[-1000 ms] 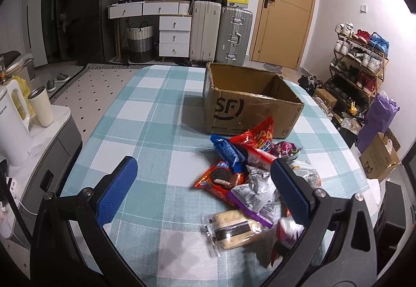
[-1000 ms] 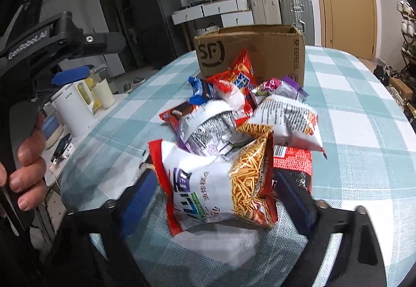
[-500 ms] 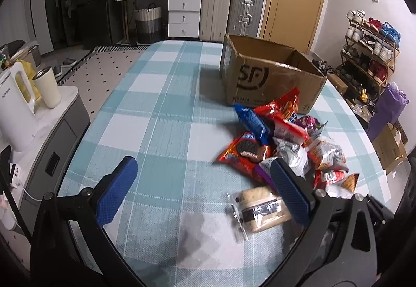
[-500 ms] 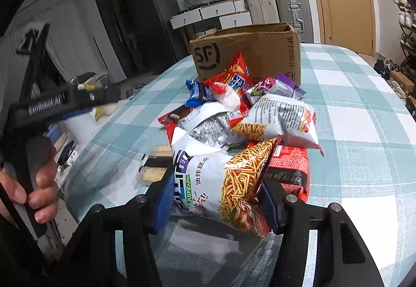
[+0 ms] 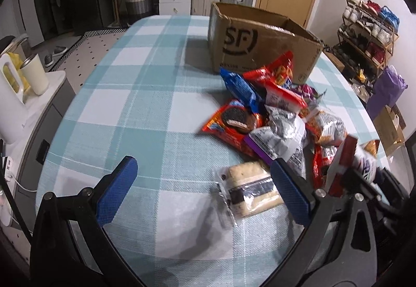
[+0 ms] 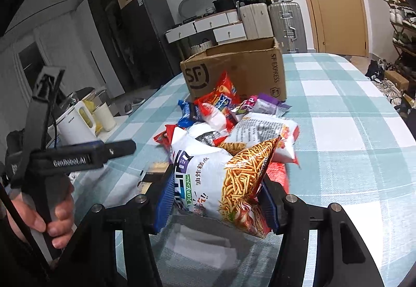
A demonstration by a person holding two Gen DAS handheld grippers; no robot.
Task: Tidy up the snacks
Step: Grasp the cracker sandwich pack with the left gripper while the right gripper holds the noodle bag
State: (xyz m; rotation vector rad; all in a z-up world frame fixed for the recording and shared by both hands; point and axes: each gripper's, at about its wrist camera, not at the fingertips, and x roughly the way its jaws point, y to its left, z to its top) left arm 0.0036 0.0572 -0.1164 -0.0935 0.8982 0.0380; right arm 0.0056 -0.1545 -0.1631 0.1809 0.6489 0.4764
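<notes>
Right hand-held gripper (image 6: 217, 205) clamps white-and-orange fried-noodle snack bag (image 6: 221, 180); left hand-held gripper (image 5: 205, 189) gapes, empty. Brown cardboard box (image 5: 260, 39) apparently unfilled; snack pile (image 5: 273, 115) remains on desk.

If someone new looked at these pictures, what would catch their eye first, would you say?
Probably the noodle snack bag, clamped in the right gripper just above the table. Behind it lies a bright snack pile in front of the open SF box. The left gripper hangs open and empty.
</notes>
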